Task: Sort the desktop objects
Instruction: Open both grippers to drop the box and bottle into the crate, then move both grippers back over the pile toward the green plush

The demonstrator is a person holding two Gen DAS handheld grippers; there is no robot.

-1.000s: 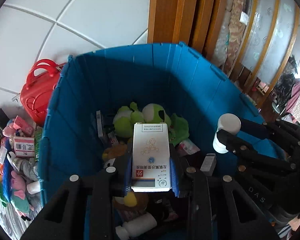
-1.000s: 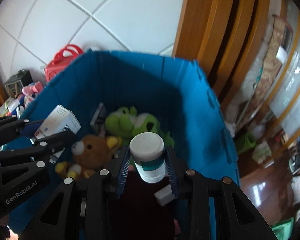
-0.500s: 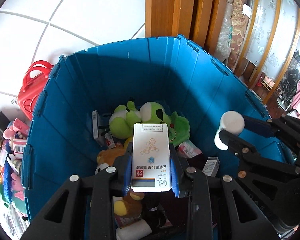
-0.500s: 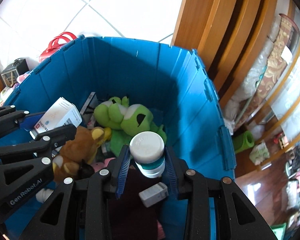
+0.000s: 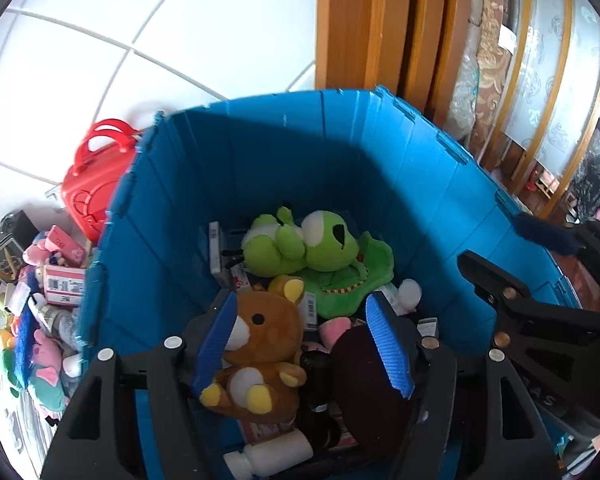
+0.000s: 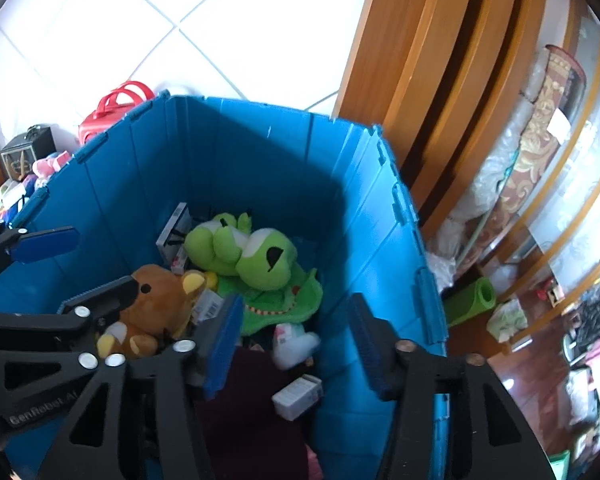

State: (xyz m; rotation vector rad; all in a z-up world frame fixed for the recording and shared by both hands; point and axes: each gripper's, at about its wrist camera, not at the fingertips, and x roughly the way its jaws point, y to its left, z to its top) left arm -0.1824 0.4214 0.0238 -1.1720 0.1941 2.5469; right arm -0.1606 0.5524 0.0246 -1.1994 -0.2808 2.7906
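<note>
Through the left wrist camera, my left gripper (image 5: 302, 344) hangs over the blue bin (image 5: 380, 152), its fingers (image 5: 216, 340) spreading apart and pinching nothing. Below the gap lies the brown bear plush (image 5: 260, 360) inside the bin, with the green frog plush (image 5: 312, 252) farther in and a white bottle (image 5: 272, 454) at the near edge. A red bag (image 5: 94, 184) stands outside, far left.

Through the right wrist camera, my right gripper (image 6: 296, 344) also hangs over the bin, fingers (image 6: 224, 344) spreading, nothing pinched between them. A small white box (image 6: 298, 396) rests on dark cloth (image 6: 252, 408) below. The left gripper shows at the left.
</note>
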